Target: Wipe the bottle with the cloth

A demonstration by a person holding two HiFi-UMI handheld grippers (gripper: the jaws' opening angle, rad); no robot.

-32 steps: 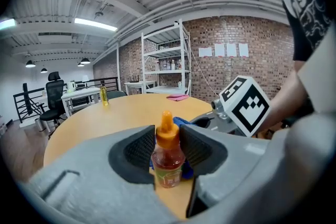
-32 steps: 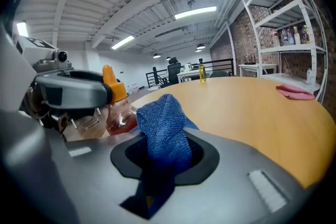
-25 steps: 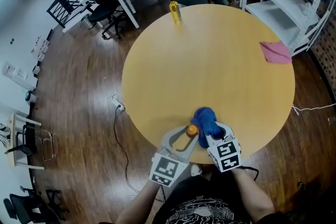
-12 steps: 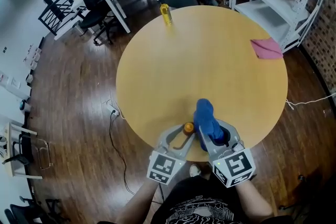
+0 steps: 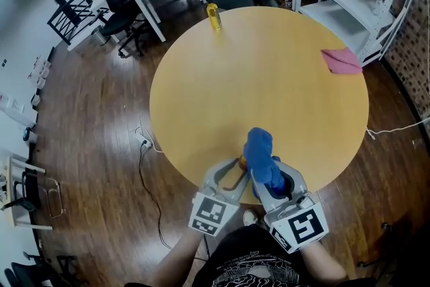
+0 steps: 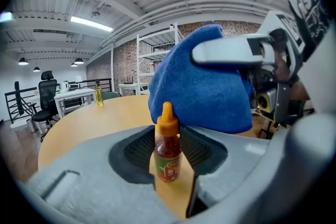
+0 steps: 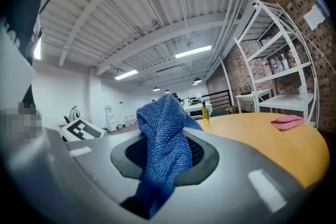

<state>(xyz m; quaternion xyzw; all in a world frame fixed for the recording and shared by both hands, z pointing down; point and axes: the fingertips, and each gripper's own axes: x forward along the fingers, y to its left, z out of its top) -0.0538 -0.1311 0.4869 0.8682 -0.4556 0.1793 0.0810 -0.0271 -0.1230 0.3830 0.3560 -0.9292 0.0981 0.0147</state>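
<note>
Left gripper view settles it: your left gripper [image 6: 169, 165] stands fairly wide, pads clamped on the orange-capped bottle [image 6: 168, 150], which is upright at the near edge of the table [image 5: 269, 91].
— And your right gripper [image 7: 160, 165]?
— Clenched on the blue cloth [image 7: 164, 131], which you hold right by the bottle's cap; contact can't be made out.
— The count?
— Two bottles, including the yellow bottle [image 5: 213, 15] at the far edge. Two cloths, including the pink cloth [image 5: 342, 60] at the right. One table.
</note>
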